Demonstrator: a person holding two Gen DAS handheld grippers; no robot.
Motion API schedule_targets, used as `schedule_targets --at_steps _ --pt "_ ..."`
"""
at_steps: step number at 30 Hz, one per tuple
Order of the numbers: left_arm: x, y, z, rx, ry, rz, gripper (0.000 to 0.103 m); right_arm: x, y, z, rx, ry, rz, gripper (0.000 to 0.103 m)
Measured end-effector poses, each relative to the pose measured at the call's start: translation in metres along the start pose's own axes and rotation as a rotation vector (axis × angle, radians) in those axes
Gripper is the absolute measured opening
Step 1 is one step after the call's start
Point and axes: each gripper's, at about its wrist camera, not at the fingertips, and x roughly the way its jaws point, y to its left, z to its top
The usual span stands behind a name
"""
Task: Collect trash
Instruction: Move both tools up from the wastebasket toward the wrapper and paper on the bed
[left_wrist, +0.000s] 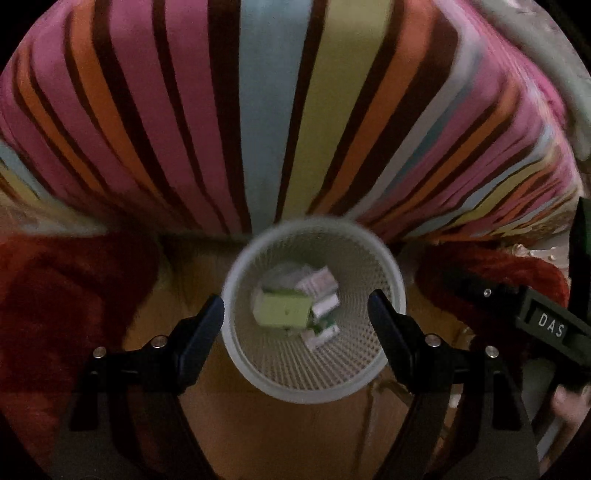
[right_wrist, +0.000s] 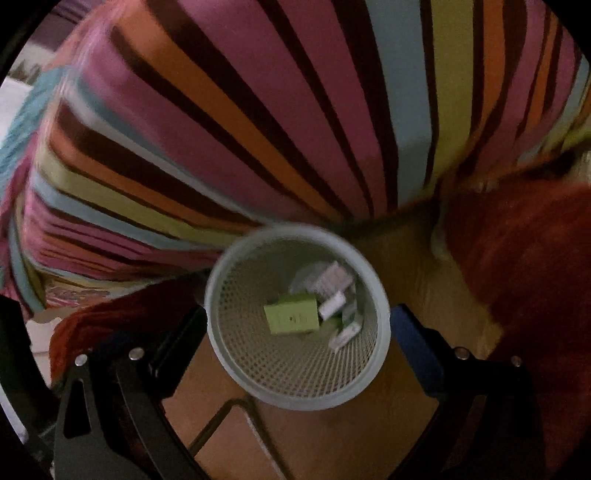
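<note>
Two grippers hanging over the bin

The left gripper (left_wrist: 295, 310) and right gripper (right_wrist: 299, 325) are holding nothing — jaws wide apart. The green box (left_wrist: 284, 312) is lying inside the mesh bin (left_wrist: 314, 387) with what may be papers — blurry.

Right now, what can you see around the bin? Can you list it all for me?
Mesh waste bin: one, pale grey-white, standing on the floor beside the bed.
Green box: one, light green, inside the bin.
White packets: several, white, inside the bin beside the box; blurred.
Striped bedcover: one, pink, orange, blue, yellow and brown stripes, behind the bin.
Red rug: red, shaggy, on the floor either side of the bin.
Floor: orange-brown.
Left tongs: black, open, empty, above the bin.
Right tongs: black, open, empty.
</note>
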Motion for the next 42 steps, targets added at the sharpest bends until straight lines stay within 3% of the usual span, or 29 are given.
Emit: schedule_targets --at_steps 9,13,17,26,42 --pt "-0.091 -0.006 0.042 0.066 -0.306 0.047 0.078 -0.079 0.031 0.035 -0.135 -0.286 0.035 0.095" --pt "-0.113 -0.016 0.069 0.103 -0.386 0.077 0.078 -0.111 0.046 0.061 -0.196 -0.406 0.041 0.095" --pt "-0.131 -0.023 0.106 0.095 -0.444 0.051 0.078 -0.129 0.061 0.095 -0.227 -0.481 0.064 0.095" --pt "-0.126 -0.044 0.189 0.113 -0.470 0.017 0.078 -0.146 0.084 0.170 -0.290 -0.587 0.060 0.095" --pt "-0.068 -0.070 0.316 0.147 -0.425 0.029 0.078 -0.128 0.102 0.288 -0.339 -0.608 0.044 0.095"
